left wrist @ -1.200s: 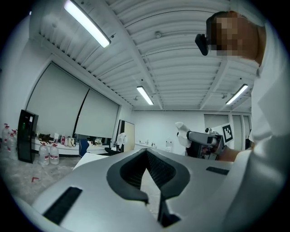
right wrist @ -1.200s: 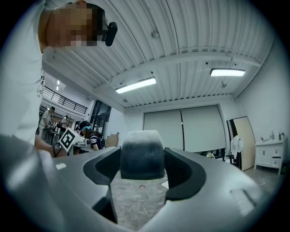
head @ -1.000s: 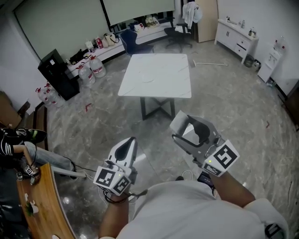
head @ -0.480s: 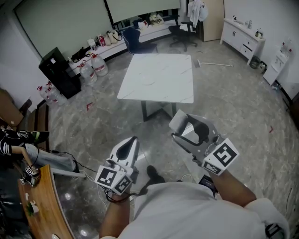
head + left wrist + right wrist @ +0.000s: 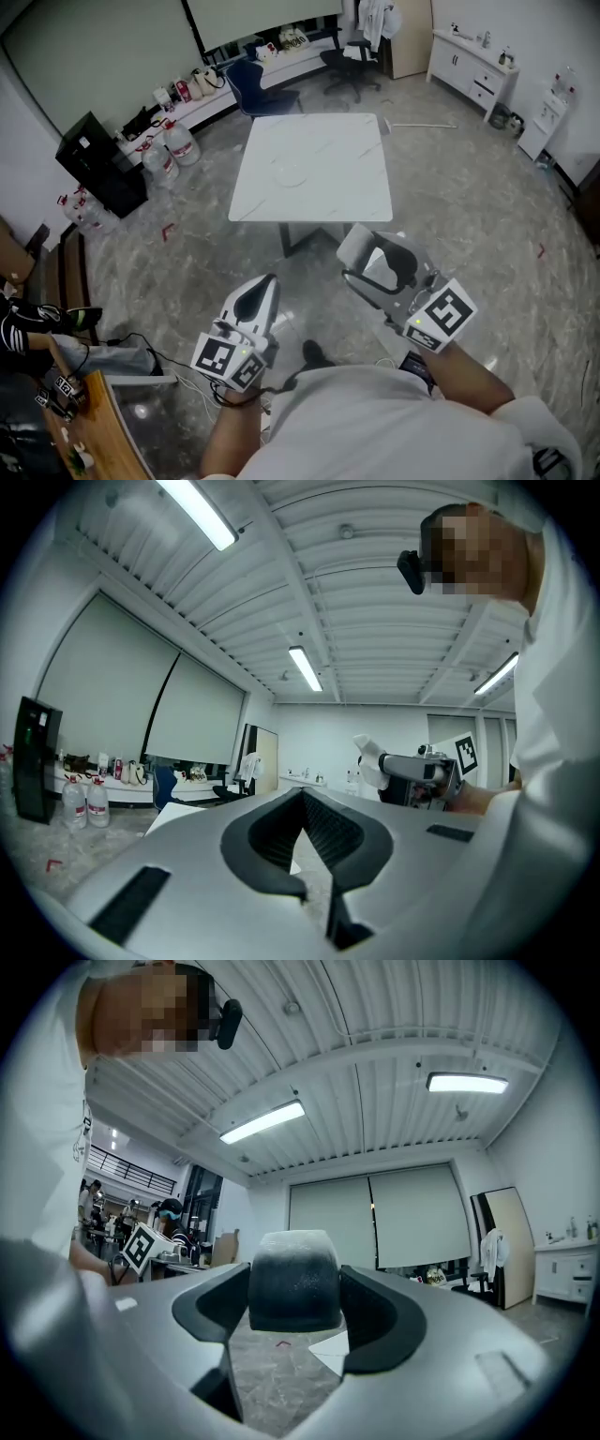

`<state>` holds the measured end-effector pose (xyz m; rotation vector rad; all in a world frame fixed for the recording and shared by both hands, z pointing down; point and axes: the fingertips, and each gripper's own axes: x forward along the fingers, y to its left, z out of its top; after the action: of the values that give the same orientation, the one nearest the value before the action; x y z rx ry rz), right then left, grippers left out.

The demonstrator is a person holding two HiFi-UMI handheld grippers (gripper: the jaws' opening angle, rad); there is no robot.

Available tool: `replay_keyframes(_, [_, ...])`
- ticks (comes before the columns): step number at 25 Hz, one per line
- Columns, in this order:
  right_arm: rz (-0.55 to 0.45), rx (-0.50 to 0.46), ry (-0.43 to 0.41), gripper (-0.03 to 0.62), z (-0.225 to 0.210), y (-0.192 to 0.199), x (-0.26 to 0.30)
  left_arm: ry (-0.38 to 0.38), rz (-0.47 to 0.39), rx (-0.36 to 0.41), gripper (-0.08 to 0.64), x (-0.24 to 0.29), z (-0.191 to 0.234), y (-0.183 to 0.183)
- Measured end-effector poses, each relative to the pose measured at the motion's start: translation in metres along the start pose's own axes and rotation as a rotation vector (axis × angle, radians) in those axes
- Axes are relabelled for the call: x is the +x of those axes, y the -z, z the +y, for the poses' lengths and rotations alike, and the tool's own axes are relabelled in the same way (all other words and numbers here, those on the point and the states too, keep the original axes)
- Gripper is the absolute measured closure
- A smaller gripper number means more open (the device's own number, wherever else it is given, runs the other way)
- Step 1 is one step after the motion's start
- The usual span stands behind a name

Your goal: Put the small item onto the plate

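My right gripper [image 5: 367, 259] is held at waist height, shut on a small pale item [image 5: 357, 246]. In the right gripper view the item [image 5: 292, 1279] is a rounded block, pale on top and dark lower down, wedged between both jaws of that gripper [image 5: 292, 1309]. My left gripper [image 5: 263, 282] is beside it, shut and empty, its jaws meeting at the tip [image 5: 303, 794]. The left gripper view also catches the right gripper [image 5: 413, 767] with the item [image 5: 369, 756]. Ahead stands a white table [image 5: 328, 195] with a faint round plate [image 5: 290, 174] on it, well beyond both grippers.
A black cabinet [image 5: 97, 161] and water bottles [image 5: 172, 142] line the left wall. Office chairs [image 5: 261, 82] stand behind the table and white cupboards [image 5: 472, 58] at the far right. A wooden desk [image 5: 97, 427] and a seated person's arm [image 5: 33, 317] are at my lower left.
The view has shifted forward and left, so the table sits slightly nearer. Both grippers keep their pose, the right still shut on the item. A shoe now shows between my arms.
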<state>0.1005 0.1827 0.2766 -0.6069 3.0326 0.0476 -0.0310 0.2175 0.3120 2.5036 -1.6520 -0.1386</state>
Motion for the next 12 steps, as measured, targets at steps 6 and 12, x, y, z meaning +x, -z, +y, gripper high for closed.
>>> replay_keyframes(6, [0.005, -0.011, 0.058, 0.304, -0.032, 0.0, 0.075, 0.055, 0.015, 0.027, 0.552, 0.034, 0.074, -0.023])
replay_keyframes(12, [0.018, -0.031, 0.098, 0.302, -0.051, 0.003, 0.124, 0.099, 0.023, 0.028, 0.552, 0.059, 0.123, -0.034])
